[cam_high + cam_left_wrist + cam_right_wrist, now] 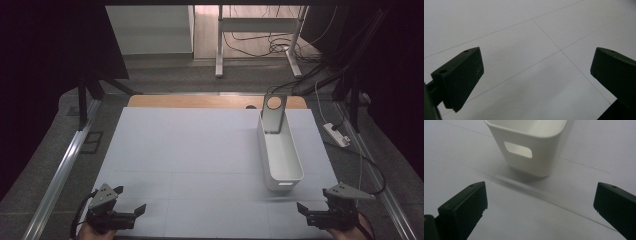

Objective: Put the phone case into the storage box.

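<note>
White table [200, 150]; bin [280, 155] near open right tool [301, 210].

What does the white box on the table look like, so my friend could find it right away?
Look at the big white table, on its right side, just ahead of the right gripper. There stands a long, narrow white bin, open on top. It has an oval handle hole in its near end and a grey plate with a round hole leaning at its far end.

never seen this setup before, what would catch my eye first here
First the long white plastic bin on the right half of the white table surface, with a grey metal plate with a round hole leaning up out of its far end. Then the two black grippers at the near edge, left gripper and right gripper, both with fingers spread open and empty.
</note>
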`<state>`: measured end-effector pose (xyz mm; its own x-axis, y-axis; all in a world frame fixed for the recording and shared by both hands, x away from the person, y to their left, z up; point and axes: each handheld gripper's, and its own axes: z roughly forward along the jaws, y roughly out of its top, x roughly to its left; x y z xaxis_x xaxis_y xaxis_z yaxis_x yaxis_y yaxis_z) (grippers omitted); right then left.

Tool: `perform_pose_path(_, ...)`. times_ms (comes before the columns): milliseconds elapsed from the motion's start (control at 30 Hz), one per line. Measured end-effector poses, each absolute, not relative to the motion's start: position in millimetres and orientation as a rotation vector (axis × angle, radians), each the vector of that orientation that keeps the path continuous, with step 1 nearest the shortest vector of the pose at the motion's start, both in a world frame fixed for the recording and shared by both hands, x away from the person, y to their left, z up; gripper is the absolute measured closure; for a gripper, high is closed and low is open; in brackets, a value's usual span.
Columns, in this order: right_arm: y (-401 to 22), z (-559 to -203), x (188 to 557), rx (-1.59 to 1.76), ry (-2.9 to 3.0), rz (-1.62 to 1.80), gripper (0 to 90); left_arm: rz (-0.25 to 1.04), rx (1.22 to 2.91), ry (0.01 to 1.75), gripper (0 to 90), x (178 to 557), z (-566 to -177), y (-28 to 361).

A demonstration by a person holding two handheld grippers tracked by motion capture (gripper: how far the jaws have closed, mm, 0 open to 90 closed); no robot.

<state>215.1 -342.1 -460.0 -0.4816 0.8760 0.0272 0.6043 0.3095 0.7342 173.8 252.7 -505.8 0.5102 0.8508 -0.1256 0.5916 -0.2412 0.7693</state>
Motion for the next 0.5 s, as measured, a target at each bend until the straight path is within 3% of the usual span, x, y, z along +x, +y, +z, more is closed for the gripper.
perform_pose_path(500,-347.6,-470.8,211.5,1.335,2.231,0.917,0.0,0.409,1.950,1.184,0.0,173.4,-505.9,252.9)
